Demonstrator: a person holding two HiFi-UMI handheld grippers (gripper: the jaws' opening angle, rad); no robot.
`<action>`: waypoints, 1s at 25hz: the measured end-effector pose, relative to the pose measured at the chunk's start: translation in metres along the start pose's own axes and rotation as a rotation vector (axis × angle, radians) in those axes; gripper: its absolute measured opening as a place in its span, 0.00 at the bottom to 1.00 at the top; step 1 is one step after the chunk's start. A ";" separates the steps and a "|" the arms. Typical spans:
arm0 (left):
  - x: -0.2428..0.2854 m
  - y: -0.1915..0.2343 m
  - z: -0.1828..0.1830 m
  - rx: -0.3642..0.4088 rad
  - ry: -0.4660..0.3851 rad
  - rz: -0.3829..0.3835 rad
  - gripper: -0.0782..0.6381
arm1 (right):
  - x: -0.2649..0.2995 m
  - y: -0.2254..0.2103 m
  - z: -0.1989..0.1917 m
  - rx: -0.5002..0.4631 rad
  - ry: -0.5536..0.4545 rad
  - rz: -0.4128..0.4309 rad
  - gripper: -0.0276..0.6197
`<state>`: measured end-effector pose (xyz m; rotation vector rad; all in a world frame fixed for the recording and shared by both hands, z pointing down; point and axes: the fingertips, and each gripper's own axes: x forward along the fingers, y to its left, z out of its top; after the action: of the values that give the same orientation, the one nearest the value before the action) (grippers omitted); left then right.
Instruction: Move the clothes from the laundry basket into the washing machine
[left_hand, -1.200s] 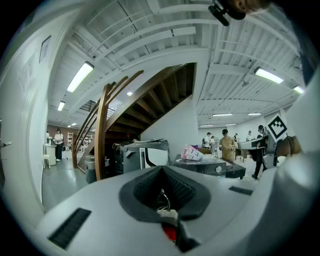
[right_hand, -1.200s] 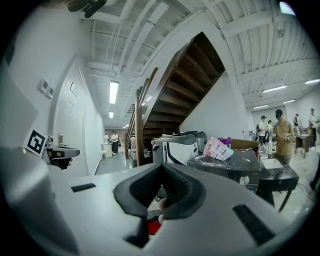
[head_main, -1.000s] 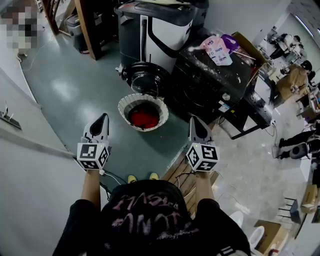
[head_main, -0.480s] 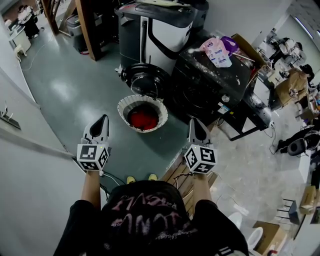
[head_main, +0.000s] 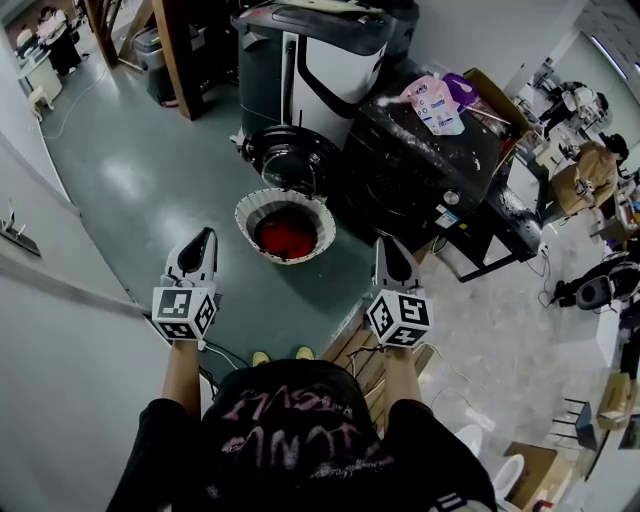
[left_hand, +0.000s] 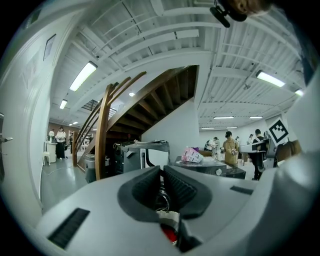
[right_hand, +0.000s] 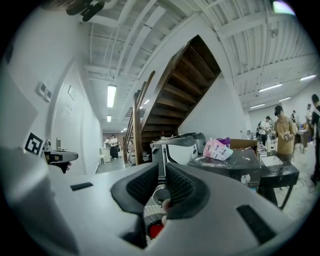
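A white laundry basket (head_main: 252, 203) holding red clothes (head_main: 286, 236) stands on the floor before the black washing machine (head_main: 420, 170), whose round door (head_main: 290, 155) hangs open beside it. My left gripper (head_main: 207, 234) hovers near the basket's left and my right gripper (head_main: 383, 243) near its right, both apart from it and pointing level. Both have just been opening: the left gripper (left_hand: 162, 172) and the right gripper (right_hand: 162, 170) each show a narrow gap with nothing in it. Through those gaps I see the clothes (left_hand: 170, 234) and the basket (right_hand: 151, 212).
A pink bag (head_main: 432, 100) lies on top of the washer. A white and black machine (head_main: 320, 55) stands behind, with a wooden stair post (head_main: 175, 55) to its left. A wooden pallet (head_main: 360, 350) lies by my feet. People (head_main: 585, 160) work at desks on the right.
Both hands keep their places. The right gripper's marker cube has shifted slightly; the basket and clothes lie as before.
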<state>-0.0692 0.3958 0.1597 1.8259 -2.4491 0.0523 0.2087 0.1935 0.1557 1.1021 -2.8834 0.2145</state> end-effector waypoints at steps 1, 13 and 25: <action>0.000 -0.001 0.000 0.000 -0.001 -0.001 0.16 | 0.000 0.000 0.000 -0.001 0.001 0.004 0.13; 0.002 -0.007 -0.006 -0.024 0.022 -0.031 0.39 | 0.001 0.007 -0.012 -0.007 0.034 0.040 0.43; 0.003 -0.014 -0.010 -0.021 0.040 -0.057 0.46 | -0.002 0.009 -0.015 -0.027 0.042 0.062 0.48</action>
<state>-0.0561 0.3898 0.1695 1.8663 -2.3605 0.0592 0.2038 0.2035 0.1691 0.9925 -2.8767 0.1985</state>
